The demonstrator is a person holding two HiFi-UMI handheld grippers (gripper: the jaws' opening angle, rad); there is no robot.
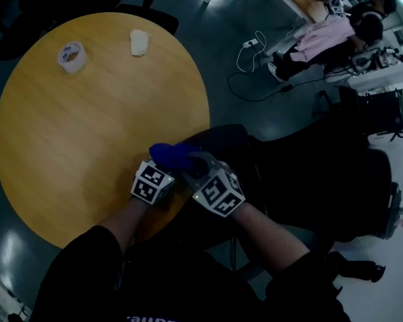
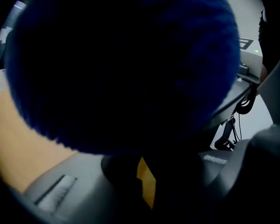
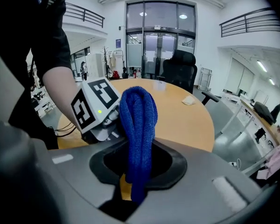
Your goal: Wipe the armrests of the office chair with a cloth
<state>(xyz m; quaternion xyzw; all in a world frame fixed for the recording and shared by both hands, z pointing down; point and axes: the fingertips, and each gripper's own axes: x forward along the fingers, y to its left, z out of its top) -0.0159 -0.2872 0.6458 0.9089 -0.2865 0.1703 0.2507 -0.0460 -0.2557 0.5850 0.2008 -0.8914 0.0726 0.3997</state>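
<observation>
Right tool point(image 3: 130, 192): pinching the blue cloth point(image 3: 137, 125), which stands up just ahead of it.
Left tool point(image 2: 147, 185): just beside the right one, cloth filling its view. You cannot tell its jaws in the dark.
Office chair point(image 1: 302, 180): right of both tools, beside the surface point(image 1: 87, 126).
Risk: only a narrow fold is pinched, so a hard wipe could tug it free.

Tape roll point(image 1: 72, 56) lies left of wad point(image 1: 140, 42) on table point(image 1: 87, 139); office chair point(image 1: 316, 180) right.
</observation>
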